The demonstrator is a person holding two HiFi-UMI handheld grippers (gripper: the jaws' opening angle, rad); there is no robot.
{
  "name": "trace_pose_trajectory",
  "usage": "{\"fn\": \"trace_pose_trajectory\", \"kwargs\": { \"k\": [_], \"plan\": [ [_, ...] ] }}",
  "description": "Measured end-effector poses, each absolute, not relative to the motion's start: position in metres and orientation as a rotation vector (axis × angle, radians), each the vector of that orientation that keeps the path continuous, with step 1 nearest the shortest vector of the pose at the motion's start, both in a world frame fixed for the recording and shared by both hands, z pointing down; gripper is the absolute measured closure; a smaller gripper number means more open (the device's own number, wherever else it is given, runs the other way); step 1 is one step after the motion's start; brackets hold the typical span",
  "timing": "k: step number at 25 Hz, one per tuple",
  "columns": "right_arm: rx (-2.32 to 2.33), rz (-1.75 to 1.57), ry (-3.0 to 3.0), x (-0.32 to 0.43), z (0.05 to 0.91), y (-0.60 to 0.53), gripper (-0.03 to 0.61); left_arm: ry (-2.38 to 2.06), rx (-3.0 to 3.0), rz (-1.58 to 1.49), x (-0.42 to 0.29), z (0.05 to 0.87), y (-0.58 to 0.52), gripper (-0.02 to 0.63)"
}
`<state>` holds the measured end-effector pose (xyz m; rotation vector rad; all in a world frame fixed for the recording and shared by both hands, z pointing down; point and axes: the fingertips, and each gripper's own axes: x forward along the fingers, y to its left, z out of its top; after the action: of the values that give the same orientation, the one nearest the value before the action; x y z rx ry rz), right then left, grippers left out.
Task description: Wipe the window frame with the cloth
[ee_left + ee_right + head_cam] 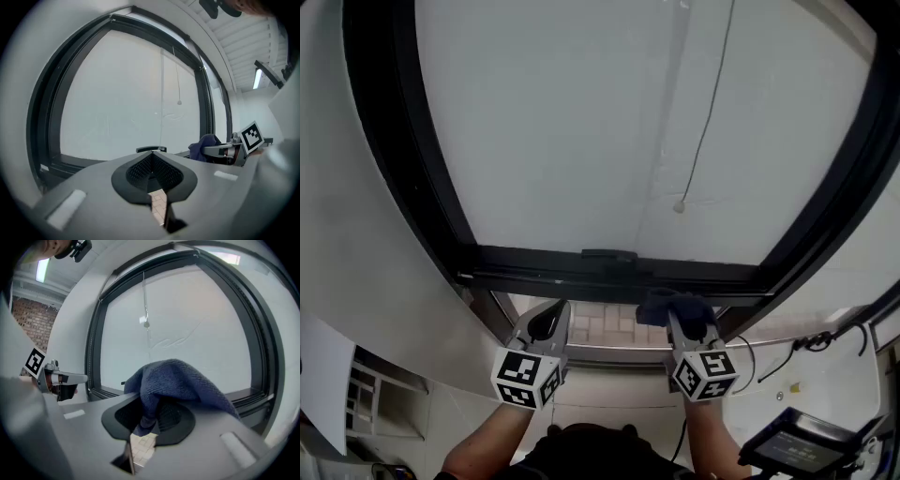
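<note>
Your right gripper (147,420) is clamped on a dark blue cloth (180,380), which drapes over its jaws. The cloth sits at the lower rail of the black window frame (600,267); whether it touches the rail cannot be judged. Your left gripper (151,159) is held to the left of the right one, below the same rail, jaws together with nothing between them. A thin pull cord (705,141) hangs across the pale pane (562,122).

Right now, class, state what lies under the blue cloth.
The cloth drapes over the right gripper, whose jaws pinch a fold. In the head view it sits at the window frame's bottom rail. The jaw tips and any contact with the rail are covered.
</note>
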<state>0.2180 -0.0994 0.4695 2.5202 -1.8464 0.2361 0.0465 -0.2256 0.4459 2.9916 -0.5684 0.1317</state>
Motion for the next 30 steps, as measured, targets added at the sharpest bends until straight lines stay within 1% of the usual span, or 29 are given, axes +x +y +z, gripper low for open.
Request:
{"fn": "trace_pose_trajectory", "kwargs": {
  "k": [6, 11, 16, 22, 30],
  "plan": [
    [2.504, 0.232, -1.879, 0.202, 0.464, -0.121, 0.514, -0.586, 2.982, 0.137, 0.032, 0.452, -0.243, 0.620],
    [2.379, 0.175, -2.039, 0.143, 0.447, -0.167, 0.514, -0.641, 2.966, 0.103, 0.001, 0.445, -0.265, 0.620],
    [2.276, 0.140, -2.158, 0.089, 0.439, -0.217, 0.514, -0.742, 2.943, 0.081, -0.049, 0.443, -0.292, 0.620],
    [2.163, 0.119, -2.268, 0.034, 0.441, -0.268, 0.514, -0.893, 2.903, 0.083, -0.110, 0.449, -0.320, 0.620],
    [2.027, 0.130, -2.368, -0.030, 0.445, -0.314, 0.514, -1.007, 2.849, 0.084, -0.160, 0.453, -0.343, 0.620]
  ]
}}
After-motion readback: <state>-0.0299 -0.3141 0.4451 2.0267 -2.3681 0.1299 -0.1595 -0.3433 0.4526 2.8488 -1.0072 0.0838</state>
